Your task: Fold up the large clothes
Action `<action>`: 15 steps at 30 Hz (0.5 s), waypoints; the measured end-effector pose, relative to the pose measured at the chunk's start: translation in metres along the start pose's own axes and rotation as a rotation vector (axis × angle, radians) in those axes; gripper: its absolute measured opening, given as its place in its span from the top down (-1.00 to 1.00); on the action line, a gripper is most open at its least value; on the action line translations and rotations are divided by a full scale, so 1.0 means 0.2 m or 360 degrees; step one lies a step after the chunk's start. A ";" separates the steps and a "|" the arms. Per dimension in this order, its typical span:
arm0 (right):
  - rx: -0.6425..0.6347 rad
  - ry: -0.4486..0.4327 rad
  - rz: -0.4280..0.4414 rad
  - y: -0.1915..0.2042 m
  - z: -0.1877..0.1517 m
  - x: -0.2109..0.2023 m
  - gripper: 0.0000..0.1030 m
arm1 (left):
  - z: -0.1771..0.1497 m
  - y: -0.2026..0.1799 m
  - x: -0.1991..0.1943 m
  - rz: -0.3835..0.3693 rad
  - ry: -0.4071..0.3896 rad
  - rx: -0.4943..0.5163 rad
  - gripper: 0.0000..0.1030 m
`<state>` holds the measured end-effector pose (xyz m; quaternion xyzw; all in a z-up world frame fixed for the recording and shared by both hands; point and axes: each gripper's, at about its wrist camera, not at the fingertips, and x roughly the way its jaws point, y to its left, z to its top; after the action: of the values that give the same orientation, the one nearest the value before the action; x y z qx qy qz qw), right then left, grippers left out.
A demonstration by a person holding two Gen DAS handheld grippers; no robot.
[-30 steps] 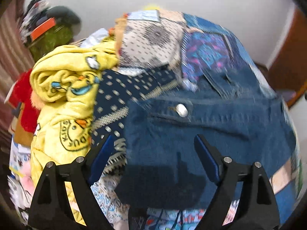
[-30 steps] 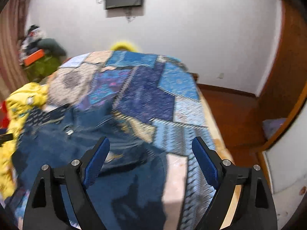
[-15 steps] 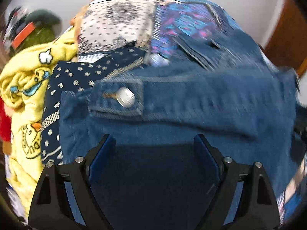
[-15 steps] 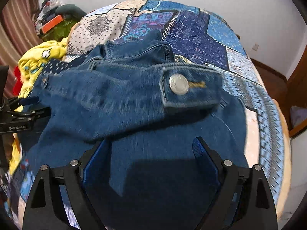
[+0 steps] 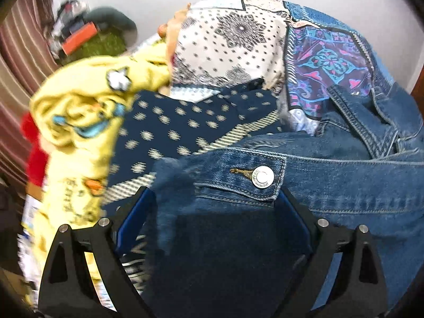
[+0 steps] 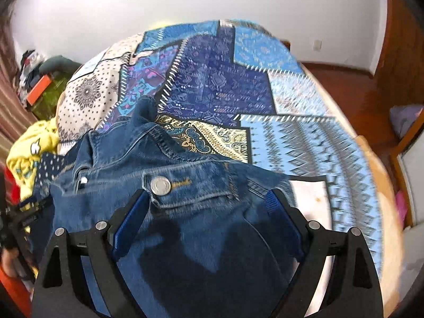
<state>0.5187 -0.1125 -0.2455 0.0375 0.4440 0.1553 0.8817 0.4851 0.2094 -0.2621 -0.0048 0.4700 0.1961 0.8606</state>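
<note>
A blue denim jacket (image 6: 127, 164) lies crumpled on the patchwork bedspread (image 6: 225, 79). In the left wrist view a sleeve cuff with a metal button (image 5: 262, 177) lies just beyond my left gripper (image 5: 214, 209). Its jaws are opening, and denim (image 5: 344, 185) fills the space between and under them, with the blue pads (image 5: 132, 214) off the cloth. In the right wrist view another buttoned cuff (image 6: 160, 185) sits at the tips of my right gripper (image 6: 206, 212). That gripper stands open over the denim, not pinching it.
A yellow printed garment (image 5: 79, 111), a navy dotted cloth (image 5: 185, 127) and something red (image 5: 34, 153) are heaped left of the jacket. Clutter (image 5: 79, 34) stands by the far wall. The bed's right edge (image 6: 381, 185) drops to a wooden floor (image 6: 344, 87).
Both grippers have come down and tilted toward the jacket, which now fills the lower part of each view. The buttoned cuffs now lie at the fingertips. The left jaws stand slightly wider.
</note>
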 end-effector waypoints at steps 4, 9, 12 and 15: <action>-0.0163 -0.0063 -0.0006 0.06 -0.06 -0.16 -0.72 | -0.01 0.13 -0.11 -0.0014 -0.0027 -0.0065 -0.83; -0.0292 -0.0103 0.0061 0.18 -0.11 -0.29 -0.73 | -0.05 0.26 -0.34 -0.0130 -0.0106 -0.0117 -0.83; -0.0337 -0.0111 0.0092 0.25 -0.15 -0.33 -0.73 | -0.13 0.33 -0.48 -0.0237 -0.0130 -0.0149 -0.84; -0.0355 -0.0097 0.0114 0.31 -0.20 -0.34 -0.73 | -0.24 0.40 -0.55 -0.0426 -0.0085 -0.0219 -0.84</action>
<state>0.4344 -0.0781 -0.2034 -0.0401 0.3953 0.2340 0.8873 0.3661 0.2362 -0.1853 -0.1211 0.4275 0.1115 0.8889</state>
